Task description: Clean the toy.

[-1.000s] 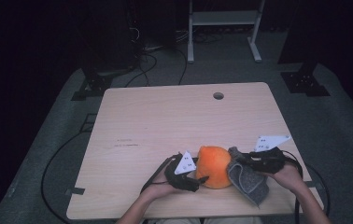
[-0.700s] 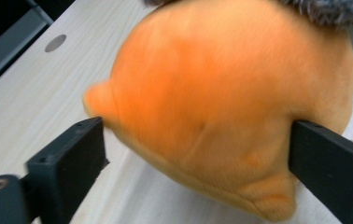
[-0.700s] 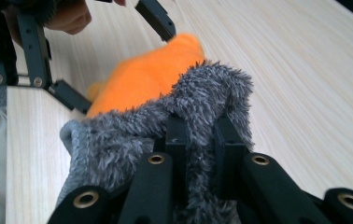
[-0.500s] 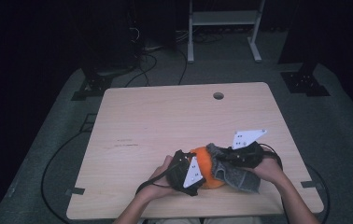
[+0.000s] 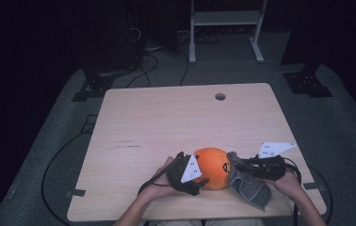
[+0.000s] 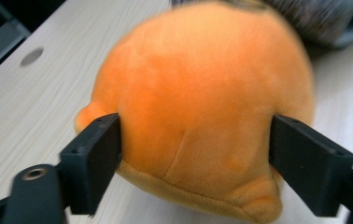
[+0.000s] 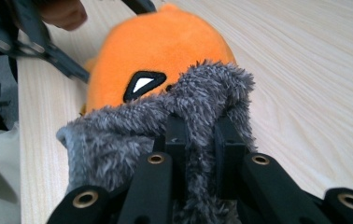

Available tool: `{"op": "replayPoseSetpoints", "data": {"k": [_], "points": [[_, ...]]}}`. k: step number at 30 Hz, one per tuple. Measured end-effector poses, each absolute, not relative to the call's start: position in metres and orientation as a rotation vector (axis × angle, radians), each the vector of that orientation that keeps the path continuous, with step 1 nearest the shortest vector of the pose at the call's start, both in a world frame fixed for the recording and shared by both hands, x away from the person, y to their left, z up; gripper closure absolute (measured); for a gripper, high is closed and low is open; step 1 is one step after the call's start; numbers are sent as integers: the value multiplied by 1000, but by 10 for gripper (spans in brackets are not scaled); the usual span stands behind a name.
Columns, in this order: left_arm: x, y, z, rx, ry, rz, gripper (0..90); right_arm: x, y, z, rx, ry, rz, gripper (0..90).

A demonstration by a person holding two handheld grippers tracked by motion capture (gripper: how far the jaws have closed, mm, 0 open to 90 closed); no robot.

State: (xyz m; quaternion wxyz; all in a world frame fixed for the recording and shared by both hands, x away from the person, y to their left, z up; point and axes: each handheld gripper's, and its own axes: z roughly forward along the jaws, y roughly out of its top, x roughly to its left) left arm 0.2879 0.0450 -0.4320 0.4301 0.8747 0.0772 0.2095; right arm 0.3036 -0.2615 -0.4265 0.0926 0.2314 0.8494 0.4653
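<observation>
An orange plush toy [image 5: 214,165] with a black-edged eye patch sits near the table's front edge. My left gripper [image 5: 200,170] grips it from the left; in the left gripper view the jaws press into both sides of the plush [image 6: 202,93]. My right gripper [image 5: 238,163] is just right of the toy, shut on a grey fuzzy cloth [image 5: 252,188] that hangs toward the table. In the right gripper view the cloth [image 7: 118,135] bunches between the jaws of the right gripper [image 7: 200,135] and touches the plush [image 7: 165,46].
The wooden table [image 5: 166,122] has a small cable hole [image 5: 220,96] at the back. Its front edge lies close below both hands. Cables and stand legs [image 5: 256,47] cover the dark floor behind.
The right gripper brought the grey cloth in over the plush, then drew back a little to the right. The left gripper stayed closed on the plush.
</observation>
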Motion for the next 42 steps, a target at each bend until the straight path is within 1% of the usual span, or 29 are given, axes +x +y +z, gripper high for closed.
{"op": "replayPoseSetpoints", "data": {"k": [2,3,7,9,11,12,13,15,16,17,19,21,23,26,29,32,34,36,40,42], "points": [[288,46,-423,2096,181,485,153,303,-263,-428,700,2509,1386,784],[287,43,-420,2085,153,482,150,302,-263,-428,701,2507,1389,784],[293,21,-423,2160,90,501,90,305,-256,-425,685,2508,1399,784],[300,11,-430,2207,86,559,53,304,-253,-425,677,2511,1401,782],[305,5,-435,2211,108,541,32,303,-251,-425,663,2514,1363,781],[306,3,-437,2211,121,545,38,303,-252,-426,672,2510,1348,780],[306,2,-436,2227,133,552,84,304,-254,-427,679,2507,1342,777],[305,2,-433,2232,205,574,254,306,-263,-427,720,2484,1360,775],[305,3,-431,2223,220,563,296,307,-269,-427,743,2477,1354,771],[305,4,-429,2197,228,549,333,308,-274,-428,760,2466,1343,761],[307,10,-423,2143,268,498,376,309,-287,-428,806,2444,1339,751],[313,16,-417,2128,299,502,389,310,-300,-427,853,2413,1342,731],[321,21,-413,2123,332,551,387,313,-310,-429,900,2409,1321,695],[337,28,-410,2123,387,613,383,316,-317,-435,950,2418,1300,612],[355,32,-411,2146,418,610,379,317,-319,-441,980,2390,1319,538],[364,32,-417,2167,434,609,371,319,-322,-443,1008,2368,1355,468],[367,33,-417,2152,451,582,361,318,-321,-442,996,2362,1341,451],[367,33,-417,2157,451,566,324,317,-320,-442,981,2369,1353,436],[366,37,-413,2135,467,528,193,315,-319,-441,971,2359,1381,413],[364,43,-409,2112,470,478,154,314,-319,-440,972,2350,1396,402]]}}
